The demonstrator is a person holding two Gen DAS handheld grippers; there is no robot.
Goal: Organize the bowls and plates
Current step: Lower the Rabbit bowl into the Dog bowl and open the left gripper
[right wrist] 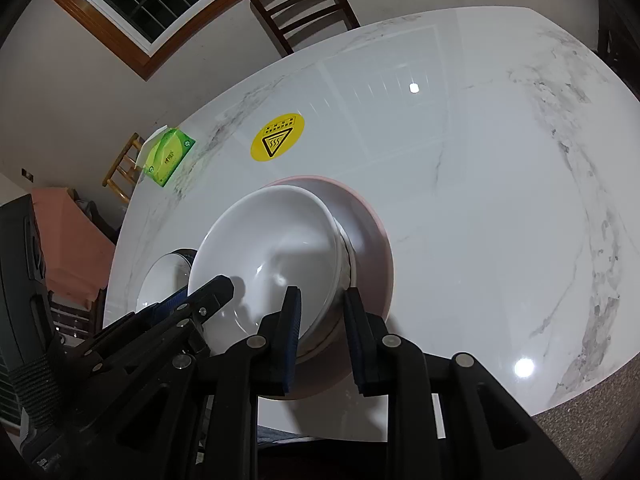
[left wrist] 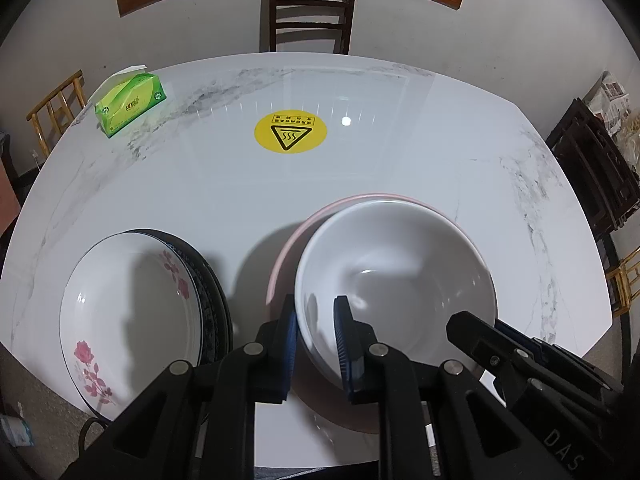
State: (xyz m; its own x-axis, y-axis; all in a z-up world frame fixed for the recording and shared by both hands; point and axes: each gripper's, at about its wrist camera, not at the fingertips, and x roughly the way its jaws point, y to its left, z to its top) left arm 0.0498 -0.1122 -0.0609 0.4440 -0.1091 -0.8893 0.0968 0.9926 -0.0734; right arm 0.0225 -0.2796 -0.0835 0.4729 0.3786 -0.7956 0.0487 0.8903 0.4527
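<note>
A plain white bowl (left wrist: 396, 272) sits in a pink bowl (left wrist: 288, 252) on the marble table (left wrist: 360, 152). My left gripper (left wrist: 316, 344) straddles the white bowl's near left rim, jaws parted, not clearly pinching. My right gripper (right wrist: 320, 336) straddles the near right rim of the white bowl (right wrist: 272, 248) above the pink bowl (right wrist: 372, 232); jaws parted. It also shows in the left wrist view (left wrist: 480, 332). A white plate with pink roses (left wrist: 128, 312) lies on a dark plate (left wrist: 212, 300) at the left.
A green tissue box (left wrist: 130, 102) lies at the far left of the table. A round yellow heat sticker (left wrist: 291, 131) marks the table's middle. A dark chair (left wrist: 312, 12) stands behind the table, wooden chairs at both sides.
</note>
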